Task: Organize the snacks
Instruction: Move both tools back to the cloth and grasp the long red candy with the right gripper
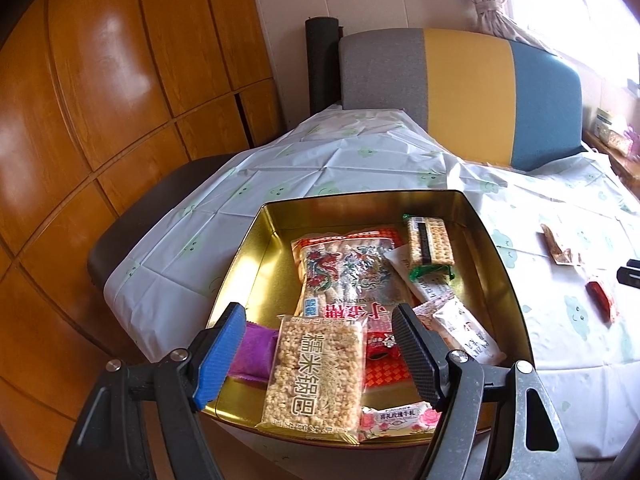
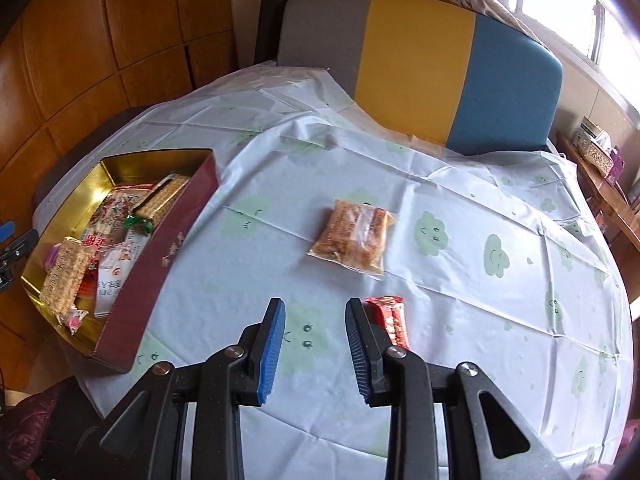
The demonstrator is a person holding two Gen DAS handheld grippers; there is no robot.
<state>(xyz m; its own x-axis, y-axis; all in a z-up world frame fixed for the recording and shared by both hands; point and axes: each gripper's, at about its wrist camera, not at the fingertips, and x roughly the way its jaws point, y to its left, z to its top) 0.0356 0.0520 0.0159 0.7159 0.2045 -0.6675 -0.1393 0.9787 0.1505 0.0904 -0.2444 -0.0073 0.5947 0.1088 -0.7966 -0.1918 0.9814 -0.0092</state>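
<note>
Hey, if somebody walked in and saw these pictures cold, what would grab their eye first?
Probably the gold-lined tin at the table's left edge, crammed with snack packets, with a big puffed-rice bar lying nearest the open left tool. Next, the two snacks lying loose on the cloud-print tablecloth: a clear bag of brown snacks mid-table and a small red packet just beside the right tool, which holds nothing.

Both the left gripper (image 1: 320, 354) and the right gripper (image 2: 316, 350) have black angular frames with silver round bolts at the joints. Each finger (image 2: 272, 346) carries a blue ribbed pad.
</note>
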